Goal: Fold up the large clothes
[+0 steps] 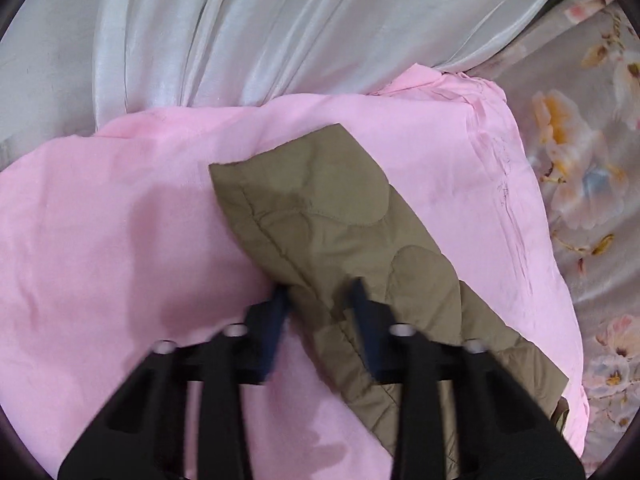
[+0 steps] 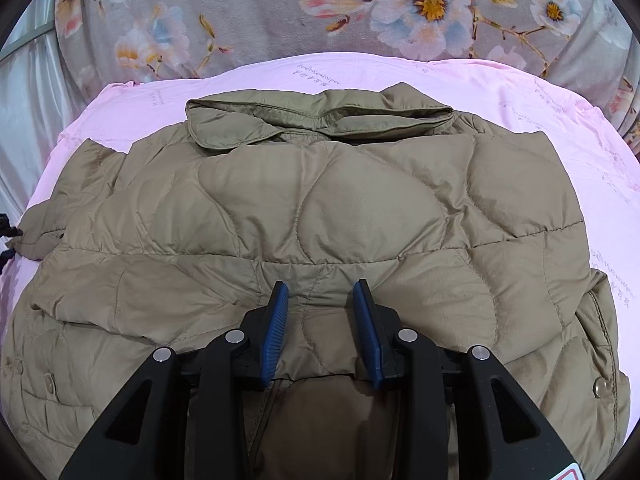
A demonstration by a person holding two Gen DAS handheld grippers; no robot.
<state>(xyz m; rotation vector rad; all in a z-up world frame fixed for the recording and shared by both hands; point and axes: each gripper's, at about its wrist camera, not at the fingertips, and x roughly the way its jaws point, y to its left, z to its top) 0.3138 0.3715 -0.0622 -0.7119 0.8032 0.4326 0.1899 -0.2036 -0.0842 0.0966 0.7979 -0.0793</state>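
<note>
Pink sheet (image 2: 520, 92) under olive quilted jacket (image 2: 320, 200), floral blanket (image 2: 240, 8) behind, both fingers' pairs pinching jacket folds.

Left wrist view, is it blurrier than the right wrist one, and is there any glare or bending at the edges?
Left wrist view: the left gripper and its fingers are smeared by motion blur; the curtain shows a soft sheen. Right wrist view: sharp, quilting on the jacket crisp. Both: fisheye bending, dark corners.
</note>
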